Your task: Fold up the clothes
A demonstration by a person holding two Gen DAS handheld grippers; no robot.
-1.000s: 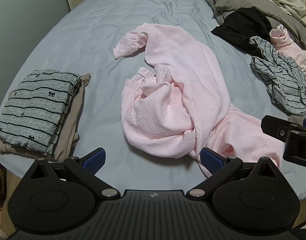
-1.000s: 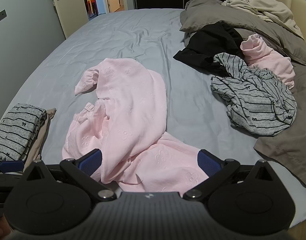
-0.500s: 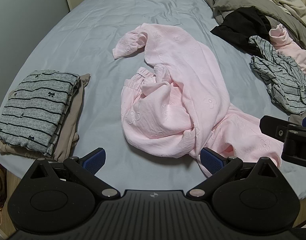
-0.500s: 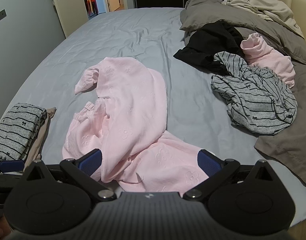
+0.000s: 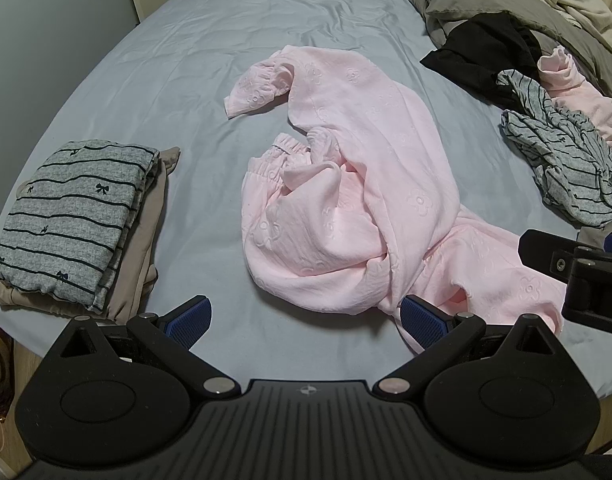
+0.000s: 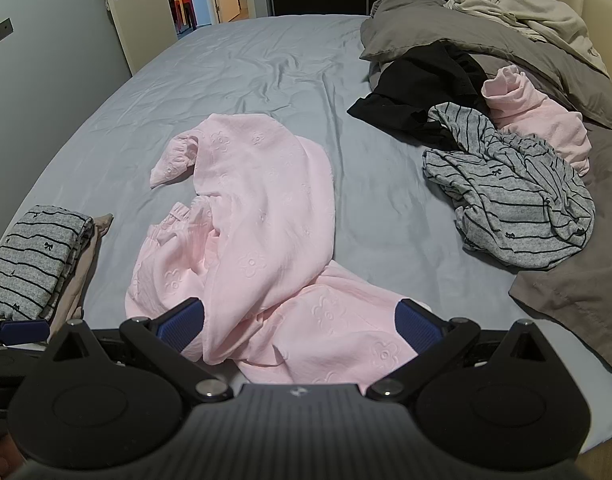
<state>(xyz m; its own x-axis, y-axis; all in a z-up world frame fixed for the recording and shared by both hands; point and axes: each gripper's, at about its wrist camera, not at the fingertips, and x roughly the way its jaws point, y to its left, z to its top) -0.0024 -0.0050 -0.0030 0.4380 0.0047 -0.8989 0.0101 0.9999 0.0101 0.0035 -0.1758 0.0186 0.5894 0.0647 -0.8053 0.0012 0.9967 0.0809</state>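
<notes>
Hanging spread wide and empty at the near edge of the bed [image 5: 234,28], the left gripper [image 5: 304,316] and right gripper [image 6: 298,316] faced the crumpled pink garment [image 5: 353,184], with a folded stack [image 5: 74,216] finished and a pile [image 6: 505,196] waiting.

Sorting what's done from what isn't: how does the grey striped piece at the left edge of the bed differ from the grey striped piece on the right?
The left striped garment is folded flat into a neat rectangle; the right striped garment lies crumpled and unfolded. The left one sits on top of a folded beige garment; the right one lies partly on a brown blanket, beside black and pink clothes. Both are grey with thin black stripes and small bows.
</notes>
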